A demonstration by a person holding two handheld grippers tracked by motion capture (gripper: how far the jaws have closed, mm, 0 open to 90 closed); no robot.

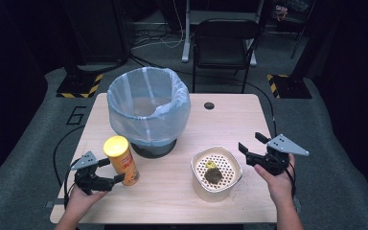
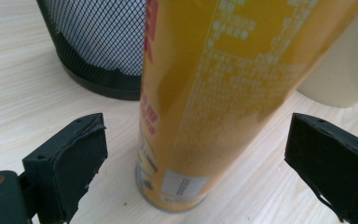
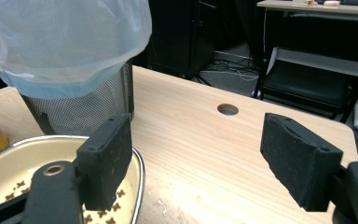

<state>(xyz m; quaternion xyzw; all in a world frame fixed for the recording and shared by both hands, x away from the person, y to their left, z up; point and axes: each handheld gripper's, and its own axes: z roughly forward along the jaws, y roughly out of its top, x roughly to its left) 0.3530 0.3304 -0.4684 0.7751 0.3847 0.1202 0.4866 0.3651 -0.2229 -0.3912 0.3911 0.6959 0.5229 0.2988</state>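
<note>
A tall yellow snack can [image 1: 121, 159] with a yellow lid stands upright on the wooden table [image 1: 230, 120], left of centre. My left gripper [image 1: 112, 171] is open, and the can [image 2: 205, 102] stands between its two jaws without touching either. A cream bowl [image 1: 216, 172] with a patterned inside holds a dark lump and a yellow scrap, right of centre. My right gripper [image 1: 251, 147] is open just right of the bowl [image 3: 23, 168], with nothing between its pads. A mesh waste bin [image 1: 148, 111] lined with a pale blue bag stands behind the can.
The bin's black mesh base [image 2: 98, 51] stands close behind the can. A round cable hole [image 1: 209, 105] is in the table's far side. A black chair [image 1: 223, 45] stands beyond the table. Small white crumbs [image 3: 161, 205] lie by the bowl.
</note>
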